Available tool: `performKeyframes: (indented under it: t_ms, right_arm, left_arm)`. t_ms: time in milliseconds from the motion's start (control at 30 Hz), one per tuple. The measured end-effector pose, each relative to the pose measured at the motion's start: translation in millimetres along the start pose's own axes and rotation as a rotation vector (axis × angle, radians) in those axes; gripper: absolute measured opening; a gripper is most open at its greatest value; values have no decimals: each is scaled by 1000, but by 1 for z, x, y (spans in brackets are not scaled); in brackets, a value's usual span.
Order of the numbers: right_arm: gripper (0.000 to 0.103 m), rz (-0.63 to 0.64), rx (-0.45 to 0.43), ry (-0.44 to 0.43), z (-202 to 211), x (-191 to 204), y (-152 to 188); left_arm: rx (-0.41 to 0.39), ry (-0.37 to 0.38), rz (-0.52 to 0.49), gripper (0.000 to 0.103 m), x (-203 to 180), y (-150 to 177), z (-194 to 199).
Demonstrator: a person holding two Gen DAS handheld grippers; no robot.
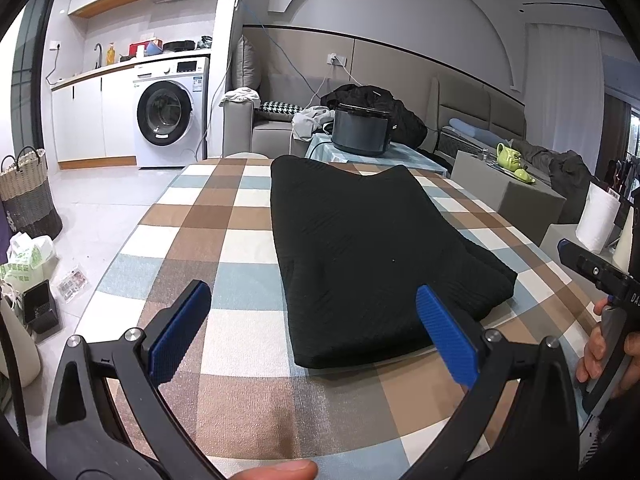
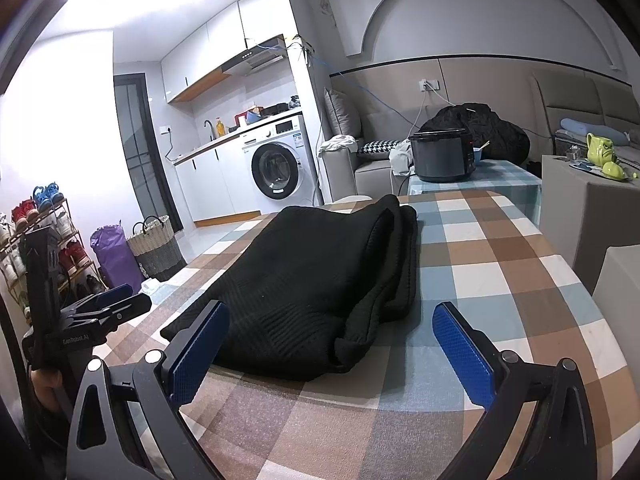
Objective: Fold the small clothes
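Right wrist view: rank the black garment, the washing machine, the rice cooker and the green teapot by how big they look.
1. black garment
2. washing machine
3. rice cooker
4. green teapot
The garment lies nearest the camera, so its apparent size is exaggerated.

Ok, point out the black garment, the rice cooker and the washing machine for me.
black garment (image 1: 360,248): left wrist view, middle of its folded top layer.
rice cooker (image 2: 440,158): right wrist view, front of its dark body.
washing machine (image 1: 164,110): left wrist view, round door glass.

Black knit garment (image 1: 360,248), folded lengthwise, lies flat on checked tablecloth (image 1: 200,216).
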State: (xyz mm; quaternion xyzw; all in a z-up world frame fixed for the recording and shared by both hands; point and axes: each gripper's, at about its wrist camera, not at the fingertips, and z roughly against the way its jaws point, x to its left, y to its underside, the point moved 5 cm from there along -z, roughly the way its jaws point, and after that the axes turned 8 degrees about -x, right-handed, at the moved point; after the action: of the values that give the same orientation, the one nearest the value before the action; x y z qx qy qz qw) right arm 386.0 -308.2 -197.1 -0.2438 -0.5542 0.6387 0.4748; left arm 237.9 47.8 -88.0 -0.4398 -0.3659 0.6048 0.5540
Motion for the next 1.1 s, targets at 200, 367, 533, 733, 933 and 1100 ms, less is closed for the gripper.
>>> performKeyframes:
  t_ms: [200,367,533,733,933,1100]
  right_arm:
    - [103,-2,4,-2,0,1,0]
    - [103,2,4,-3,-1,1,0]
    - [103,4,3,-4,0,2,0]
    - [103,4,3,-3,0,2,1]
    - [103,4,3,-3,0,2,1]
    - [103,6,4,-3,0,3,1]
  left_arm:
    - [-1,0,-1,102,0,0,0]
    - [-2,0,-2,102,0,0,-1]
    - [-3,0,-3,102,0,0,-1]
    - [-2,0,-2,102,0,0,0]
    - [-3,1,-2,102,0,0,0]
    - [-4,0,-3,102,0,0,0]
